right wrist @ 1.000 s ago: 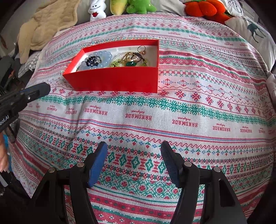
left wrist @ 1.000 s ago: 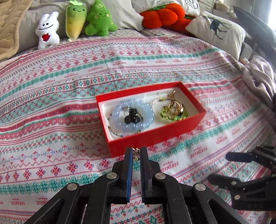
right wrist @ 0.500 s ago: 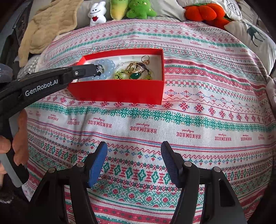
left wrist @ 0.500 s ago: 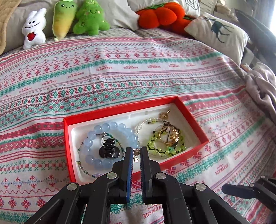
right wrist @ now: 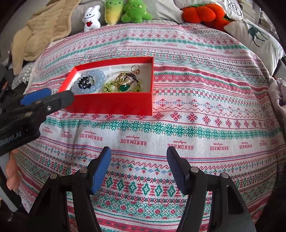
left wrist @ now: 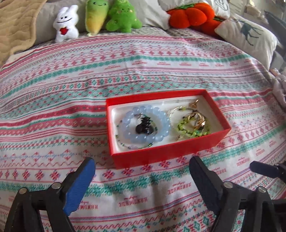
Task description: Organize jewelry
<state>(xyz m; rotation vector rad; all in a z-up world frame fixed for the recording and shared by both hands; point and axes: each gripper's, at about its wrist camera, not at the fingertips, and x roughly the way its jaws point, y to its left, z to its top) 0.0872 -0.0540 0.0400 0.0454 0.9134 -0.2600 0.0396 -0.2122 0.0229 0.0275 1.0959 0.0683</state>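
Note:
A red jewelry box (left wrist: 166, 155) with a white lining sits on the patterned bedspread; it also shows in the right wrist view (right wrist: 114, 105). Inside lie a pale blue bead bracelet (left wrist: 144, 125) around a black piece (left wrist: 144, 127), a green bead bracelet (left wrist: 194, 129), gold rings (left wrist: 196, 118) and a green-stone ring (right wrist: 124, 87). My left gripper (left wrist: 142, 171) is open and empty, just in front of the box. My right gripper (right wrist: 138, 160) is open and empty, well short of the box.
Plush toys (left wrist: 66, 30) and an orange pumpkin cushion (left wrist: 189, 16) line the bed's far edge. A deer pillow (left wrist: 248, 35) lies at the back right, a beige blanket (right wrist: 42, 33) at the back left, and crumpled cloth (right wrist: 278, 96) at the right.
My left gripper was shut on a small jewelry piece over the box; it has opened, dropped the piece in, and pulled back. The right gripper stayed still.

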